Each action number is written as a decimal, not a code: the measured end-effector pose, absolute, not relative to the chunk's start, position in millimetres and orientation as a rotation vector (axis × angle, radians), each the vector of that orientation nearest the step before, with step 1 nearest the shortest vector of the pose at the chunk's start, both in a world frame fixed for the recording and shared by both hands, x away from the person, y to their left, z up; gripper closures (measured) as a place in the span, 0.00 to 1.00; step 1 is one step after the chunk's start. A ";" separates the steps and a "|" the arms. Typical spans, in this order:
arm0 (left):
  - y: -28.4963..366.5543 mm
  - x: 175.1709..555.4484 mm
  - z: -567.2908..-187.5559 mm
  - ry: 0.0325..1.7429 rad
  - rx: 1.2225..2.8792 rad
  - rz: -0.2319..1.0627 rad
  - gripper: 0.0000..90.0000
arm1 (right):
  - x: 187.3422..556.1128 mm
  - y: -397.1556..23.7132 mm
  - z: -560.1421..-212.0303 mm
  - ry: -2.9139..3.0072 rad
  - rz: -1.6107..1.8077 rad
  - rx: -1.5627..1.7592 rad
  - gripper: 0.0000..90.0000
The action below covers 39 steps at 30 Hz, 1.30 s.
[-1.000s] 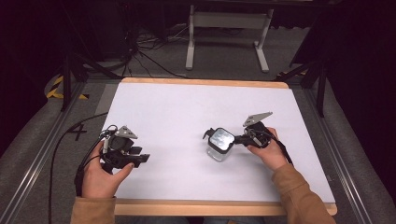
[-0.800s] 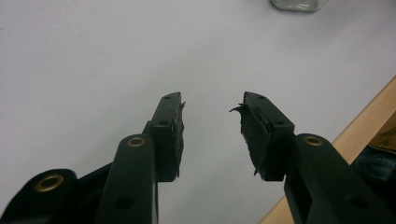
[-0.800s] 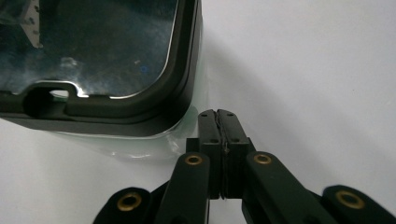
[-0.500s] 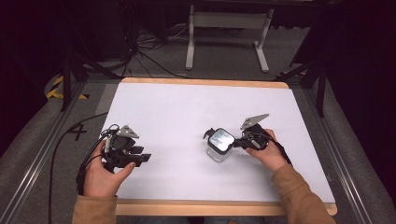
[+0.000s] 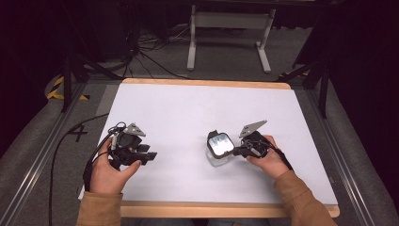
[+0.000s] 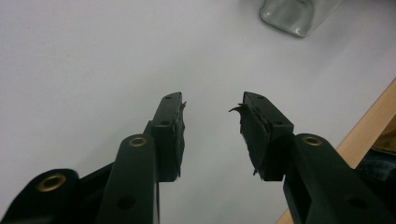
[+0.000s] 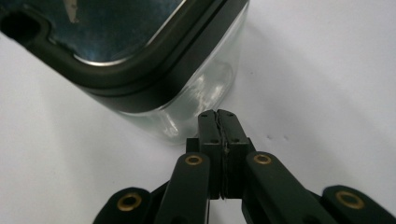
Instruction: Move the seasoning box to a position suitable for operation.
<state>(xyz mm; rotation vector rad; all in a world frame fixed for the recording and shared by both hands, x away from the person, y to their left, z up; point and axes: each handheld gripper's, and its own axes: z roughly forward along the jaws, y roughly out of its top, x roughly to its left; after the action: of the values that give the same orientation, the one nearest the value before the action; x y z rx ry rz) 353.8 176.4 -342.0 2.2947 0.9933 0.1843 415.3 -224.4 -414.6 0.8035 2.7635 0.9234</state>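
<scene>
Right claw (image 7: 219, 116) closed empty, tips just beside the jar (image 7: 196, 100); left claw (image 6: 212, 109) open over bare table (image 6: 93, 56), wooden edge (image 6: 369, 121) beside it.

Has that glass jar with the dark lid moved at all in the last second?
No. The glass jar sits at the same spot relative to the table's near wooden edge, beside the right gripper.
</scene>
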 end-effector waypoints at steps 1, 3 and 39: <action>174.3 356.4 -342.5 0.978 2.300 0.186 0.66 | 412.7 -222.2 -415.5 2.775 0.912 0.796 1.00; 173.2 357.0 -342.4 0.981 2.300 0.182 0.67 | 411.5 -221.2 -416.0 2.780 0.907 0.788 1.00; 79.4 409.4 -327.9 0.604 2.293 0.085 0.83 | 365.9 -277.6 -385.8 2.621 1.040 0.897 1.00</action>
<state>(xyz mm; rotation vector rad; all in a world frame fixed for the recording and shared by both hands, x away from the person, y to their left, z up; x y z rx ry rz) 409.4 79.4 -327.9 2.2928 0.6037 0.0850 365.9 -277.6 -385.8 0.8972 2.6214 1.0400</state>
